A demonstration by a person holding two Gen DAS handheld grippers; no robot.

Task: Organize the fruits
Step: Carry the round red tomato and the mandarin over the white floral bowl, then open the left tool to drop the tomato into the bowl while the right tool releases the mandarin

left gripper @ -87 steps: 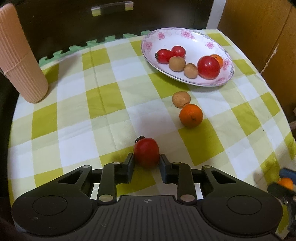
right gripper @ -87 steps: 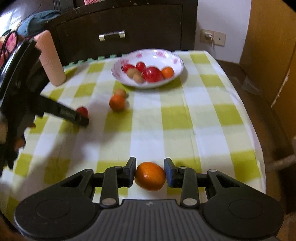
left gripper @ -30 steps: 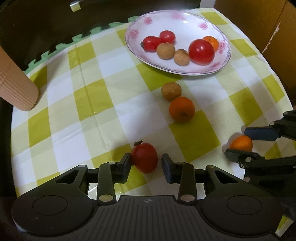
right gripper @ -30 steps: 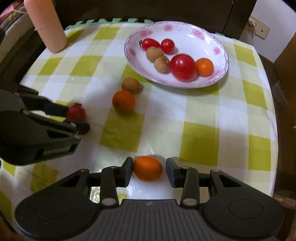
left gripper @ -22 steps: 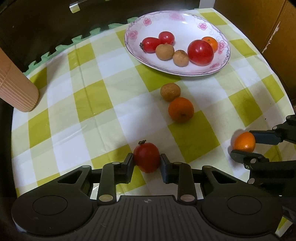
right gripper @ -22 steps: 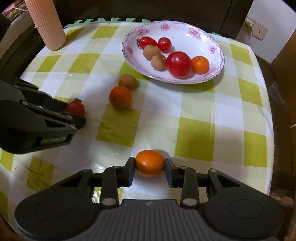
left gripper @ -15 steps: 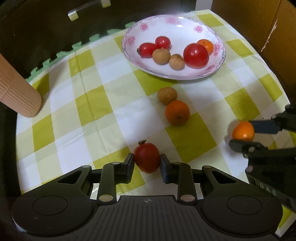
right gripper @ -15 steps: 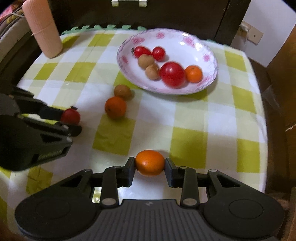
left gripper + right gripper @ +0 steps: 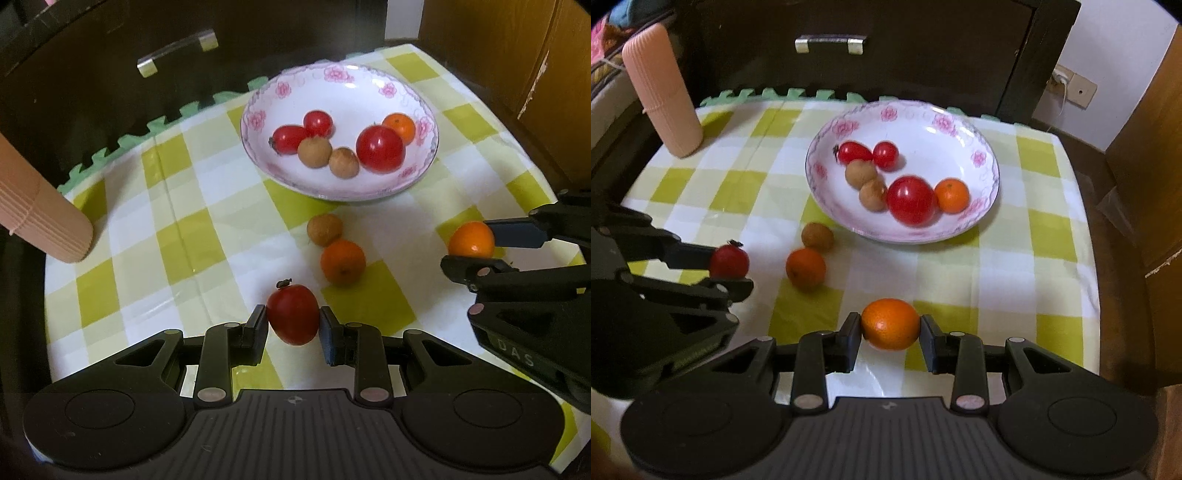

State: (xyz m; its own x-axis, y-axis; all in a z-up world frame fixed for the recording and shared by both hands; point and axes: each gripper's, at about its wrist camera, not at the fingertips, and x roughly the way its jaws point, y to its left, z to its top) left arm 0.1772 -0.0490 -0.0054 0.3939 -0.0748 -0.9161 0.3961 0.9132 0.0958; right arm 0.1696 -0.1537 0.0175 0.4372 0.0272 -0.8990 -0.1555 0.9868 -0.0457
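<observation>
Gripping a red tomato (image 9: 293,314) between both fingers, the left gripper (image 9: 291,328) holds it above the checked tablecloth (image 9: 184,236). The right gripper (image 9: 890,332) is likewise closed on an orange (image 9: 890,324) seated squarely between its jaws. Ahead, the flowered plate (image 9: 960,125) carries six fruits; a loose orange (image 9: 342,262) and brown fruit (image 9: 324,229) lie before it.

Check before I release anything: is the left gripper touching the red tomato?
Touching. The left wrist view shows the left gripper with both fingers pressed against the red tomato.
</observation>
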